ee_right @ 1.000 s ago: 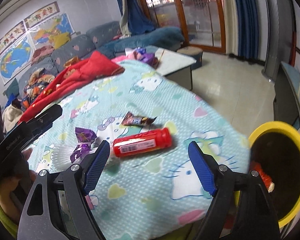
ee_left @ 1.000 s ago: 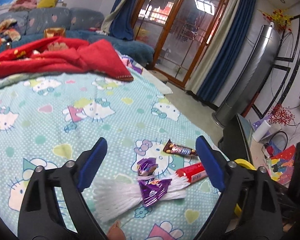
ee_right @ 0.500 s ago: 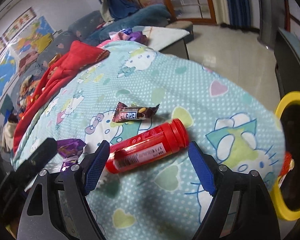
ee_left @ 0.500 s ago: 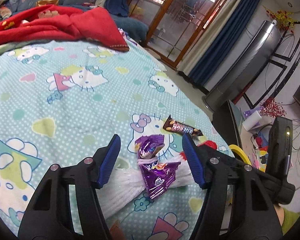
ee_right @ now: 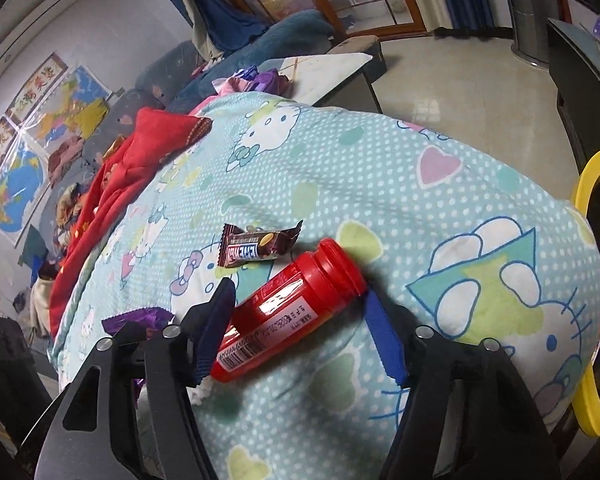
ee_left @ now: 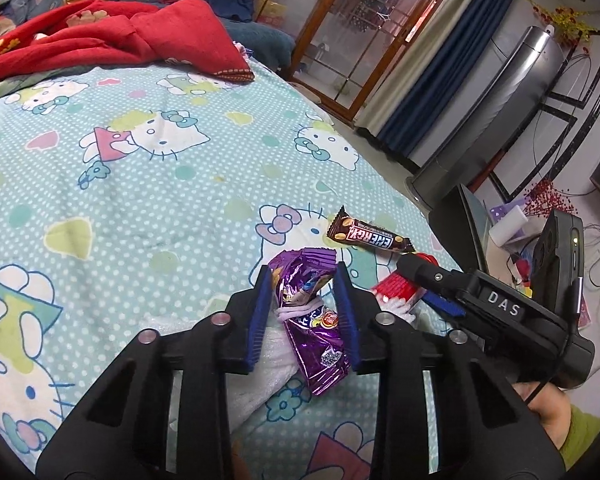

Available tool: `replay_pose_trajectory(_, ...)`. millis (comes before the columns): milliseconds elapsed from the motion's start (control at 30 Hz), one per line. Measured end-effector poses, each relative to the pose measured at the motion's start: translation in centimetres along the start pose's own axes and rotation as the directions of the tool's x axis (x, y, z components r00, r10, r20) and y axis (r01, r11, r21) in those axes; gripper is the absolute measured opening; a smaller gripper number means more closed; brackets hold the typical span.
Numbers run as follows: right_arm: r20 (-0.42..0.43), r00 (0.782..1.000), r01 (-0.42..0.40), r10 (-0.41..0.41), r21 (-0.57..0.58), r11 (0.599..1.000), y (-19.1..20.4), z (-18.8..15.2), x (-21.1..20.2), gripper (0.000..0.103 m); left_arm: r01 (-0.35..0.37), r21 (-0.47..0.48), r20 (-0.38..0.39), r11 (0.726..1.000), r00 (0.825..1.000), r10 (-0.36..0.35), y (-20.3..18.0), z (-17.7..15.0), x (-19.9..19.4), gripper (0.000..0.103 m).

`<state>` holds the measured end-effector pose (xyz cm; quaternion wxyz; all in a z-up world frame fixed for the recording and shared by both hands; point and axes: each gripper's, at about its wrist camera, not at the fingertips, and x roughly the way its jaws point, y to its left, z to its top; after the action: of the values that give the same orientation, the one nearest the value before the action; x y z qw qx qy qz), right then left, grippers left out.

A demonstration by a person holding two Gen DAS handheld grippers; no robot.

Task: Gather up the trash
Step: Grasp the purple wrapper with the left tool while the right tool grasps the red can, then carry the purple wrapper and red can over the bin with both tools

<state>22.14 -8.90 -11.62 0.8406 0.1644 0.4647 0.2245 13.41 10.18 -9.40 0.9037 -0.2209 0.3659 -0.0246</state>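
Note:
A crumpled purple wrapper (ee_left: 314, 332) lies on the cartoon-print bedspread (ee_left: 140, 200), on top of a white frilled paper (ee_left: 270, 346). My left gripper (ee_left: 303, 276) is closing, and its blue pads touch both sides of the wrapper's upper part. A red bottle (ee_right: 296, 300) lies slantwise between the fingers of my right gripper (ee_right: 300, 292), whose jaws are closing with a gap left beside the bottle's body. A brown chocolate bar (ee_right: 256, 244) lies just beyond the bottle. In the left wrist view the right gripper (ee_left: 440, 286) reaches in from the right over the red bottle (ee_left: 394, 286).
A yellow-rimmed bin (ee_right: 588, 176) stands off the bed's right edge. A red blanket (ee_left: 120, 36) is heaped at the far end of the bed. Beyond are a low table (ee_right: 332, 68), a sofa, glass doors and a grey tower unit (ee_left: 500, 92).
My left gripper came down over the purple wrapper and its jaws narrowed onto it. My right gripper moved in over the red bottle and its jaws began to narrow.

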Motion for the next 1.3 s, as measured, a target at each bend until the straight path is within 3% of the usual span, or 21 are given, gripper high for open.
replay_pose_trajectory(133, -0.003, 0.999, -0.047, 0.047, 0.058, 0.997, -1.4, 0.4, -0.5, 0.044, 0.009, 0.003, 0.026, 1.000, 1.000, -0.009, -0.1, 0.2, -0.4, 0.019)
replay_pose_trajectory(200, -0.006, 0.998, -0.065, 0.065, 0.075, 0.995, -1.9, 0.6, -0.8, 0.041, 0.012, 0.009, 0.044, 1.000, 0.999, -0.012, -0.3, 0.3, -0.7, 0.013)
replay_pose_trajectory(333, 0.007, 0.997, -0.076, 0.076, 0.061, 0.995, -2.3, 1.0, -2.1, 0.036, 0.020, 0.026, 0.077, 0.999, 0.997, -0.022, -0.7, 0.5, -1.5, 0.012)
replay_pose_trajectory(367, 0.014, 0.997, -0.072, 0.071, 0.048, 0.996, -2.2, 1.0, -2.4, 0.036, 0.023, 0.030, 0.083, 0.999, 0.996, -0.025, -0.8, 0.6, -1.6, 0.008)
replay_pose_trajectory(600, 0.089, 0.995, -0.033, 0.040, -0.088, 0.996, -1.1, 1.2, -5.5, 0.033, 0.050, 0.054, 0.125, 0.997, 0.990, -0.056, -2.0, 1.0, -2.9, 0.008)
replay_pose_trajectory(900, 0.189, 0.982, 0.002, 0.030, -0.166, 0.986, -0.4, 2.2, -8.6, 0.032, 0.098, 0.124, 0.156, 0.987, 0.981, -0.117, -5.3, 0.9, -4.5, 0.008)
replay_pose_trajectory(1300, 0.354, 0.935, 0.090, -0.021, -0.180, 0.980, -2.6, 3.7, -14.1, 0.031, 0.163, 0.237, 0.126, 0.958, 0.972, -0.196, -10.4, -0.5, -4.1, 0.008)
